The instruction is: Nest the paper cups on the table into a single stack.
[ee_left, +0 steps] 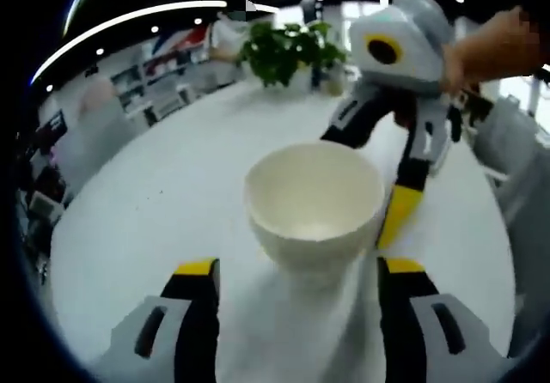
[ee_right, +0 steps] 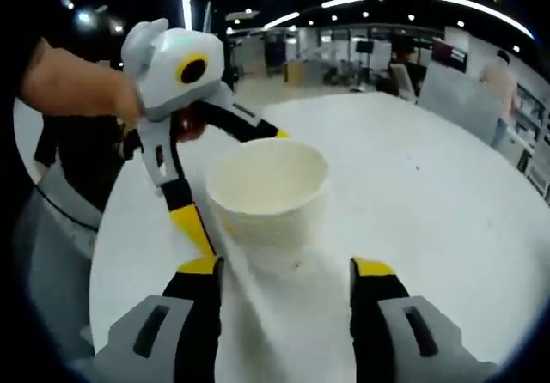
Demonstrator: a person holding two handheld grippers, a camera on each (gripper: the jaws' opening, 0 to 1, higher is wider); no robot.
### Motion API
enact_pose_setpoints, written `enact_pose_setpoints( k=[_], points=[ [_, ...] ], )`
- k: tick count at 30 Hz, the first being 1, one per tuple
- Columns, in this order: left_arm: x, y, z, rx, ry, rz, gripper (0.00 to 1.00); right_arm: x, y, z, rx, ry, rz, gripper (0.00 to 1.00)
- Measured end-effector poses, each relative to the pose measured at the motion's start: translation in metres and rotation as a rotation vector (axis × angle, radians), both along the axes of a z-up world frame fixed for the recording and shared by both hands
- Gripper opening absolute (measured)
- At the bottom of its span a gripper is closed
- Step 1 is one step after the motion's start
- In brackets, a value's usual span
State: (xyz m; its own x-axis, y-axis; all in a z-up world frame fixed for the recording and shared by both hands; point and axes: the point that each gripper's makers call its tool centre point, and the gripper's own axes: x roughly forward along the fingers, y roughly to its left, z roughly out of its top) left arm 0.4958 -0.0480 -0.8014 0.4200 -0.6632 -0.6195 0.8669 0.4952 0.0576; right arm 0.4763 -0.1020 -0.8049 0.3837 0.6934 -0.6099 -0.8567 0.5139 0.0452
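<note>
A white paper cup [ee_left: 314,207] stands mouth up on the white table [ee_left: 163,203], just past my left gripper [ee_left: 298,268], whose yellow-tipped jaws are open and wide apart. The right gripper [ee_left: 378,173] comes in from the upper right, one jaw behind the cup and one beside its right wall. In the right gripper view the same cup [ee_right: 268,190] sits just beyond my right gripper [ee_right: 286,267], also open. There the left gripper [ee_right: 225,177] reaches in from the left, with its jaws at the cup's left and far side. Whether any jaw touches the cup is unclear.
A potted green plant [ee_left: 288,50] stands at the table's far edge. A hand [ee_right: 82,87] holds the left gripper's body. Office shelves and chairs ring the round table, and bare tabletop [ee_right: 412,168] spreads to the right of the cup.
</note>
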Motion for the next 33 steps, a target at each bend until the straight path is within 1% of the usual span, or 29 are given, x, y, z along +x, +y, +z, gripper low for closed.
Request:
enact_pose_setpoints(
  k=[1,2,3,4,5,6,8,9,10,11,12,13,14,15,16,18,19,21,23,24,28,31,33],
  points=[
    [0.002,0.004,0.002,-0.006,-0.006,0.028,0.94,0.000,-0.003,0.002,0.004,-0.013,-0.012,0.71],
    [0.002,0.007,0.004,-0.011,-0.010,0.038,1.00,-0.001,-0.005,0.003,0.009,-0.022,-0.020,0.75],
    [0.000,0.010,0.006,-0.017,-0.009,0.038,0.99,-0.001,-0.006,0.006,0.020,-0.035,-0.028,0.79],
    [-0.001,0.012,0.008,-0.025,-0.014,0.043,0.99,0.001,-0.009,0.012,0.038,-0.074,-0.045,0.80],
    [-0.002,0.016,0.009,-0.028,-0.020,0.052,0.99,0.001,-0.012,0.017,0.056,-0.098,-0.066,0.80],
    [-0.003,0.019,0.011,-0.031,-0.025,0.071,0.99,0.000,-0.016,0.023,0.085,-0.114,-0.102,0.82],
    [-0.007,0.027,0.017,-0.045,-0.044,0.103,0.99,-0.003,-0.022,0.027,0.103,-0.133,-0.130,0.87],
    [-0.009,0.031,0.019,-0.058,-0.049,0.118,0.99,-0.006,-0.026,0.029,0.107,-0.143,-0.145,0.89],
    [-0.013,0.036,0.021,-0.070,-0.058,0.138,0.99,-0.008,-0.032,0.030,0.104,-0.171,-0.176,0.89],
    [-0.016,0.041,0.023,-0.075,-0.068,0.154,0.99,-0.010,-0.036,0.031,0.101,-0.188,-0.191,0.89],
    [-0.019,0.050,0.025,-0.075,-0.096,0.194,0.99,-0.015,-0.044,0.031,0.089,-0.221,-0.211,0.89],
    [-0.023,0.054,0.026,-0.081,-0.105,0.200,0.99,-0.018,-0.049,0.032,0.083,-0.237,-0.233,0.90],
    [-0.032,0.060,0.027,-0.085,-0.117,0.201,0.99,-0.024,-0.052,0.031,0.086,-0.242,-0.240,0.92],
    [-0.036,0.064,0.027,-0.086,-0.126,0.207,0.99,-0.031,-0.057,0.030,0.095,-0.241,-0.254,0.95],
    [-0.041,0.068,0.028,-0.088,-0.130,0.218,0.99,-0.035,-0.061,0.030,0.099,-0.239,-0.272,0.96],
    [-0.057,0.076,0.031,-0.112,-0.130,0.236,0.99,-0.047,-0.068,0.030,0.114,-0.236,-0.304,0.97],
    [-0.060,0.077,0.031,-0.116,-0.131,0.237,0.99,-0.055,-0.072,0.031,0.129,-0.233,-0.325,0.97],
    [-0.075,0.082,0.033,-0.134,-0.129,0.259,0.99,-0.065,-0.076,0.031,0.137,-0.230,-0.343,0.98],
    [-0.089,0.085,0.034,-0.144,-0.130,0.275,0.99,-0.082,-0.080,0.034,0.152,-0.233,-0.362,0.98],
    [-0.097,0.087,0.037,-0.160,-0.137,0.286,0.99,-0.088,-0.081,0.035,0.156,-0.236,-0.366,0.98],
    [-0.120,0.094,0.040,-0.170,-0.141,0.314,0.99,-0.113,-0.087,0.040,0.176,-0.241,-0.393,0.98],
    [-0.140,0.097,0.041,-0.162,-0.147,0.314,0.99,-0.124,-0.092,0.044,0.183,-0.250,-0.414,0.98],
    [-0.152,0.100,0.044,-0.175,-0.152,0.318,0.99,-0.134,-0.095,0.048,0.194,-0.256,-0.429,0.99]
  ],
)
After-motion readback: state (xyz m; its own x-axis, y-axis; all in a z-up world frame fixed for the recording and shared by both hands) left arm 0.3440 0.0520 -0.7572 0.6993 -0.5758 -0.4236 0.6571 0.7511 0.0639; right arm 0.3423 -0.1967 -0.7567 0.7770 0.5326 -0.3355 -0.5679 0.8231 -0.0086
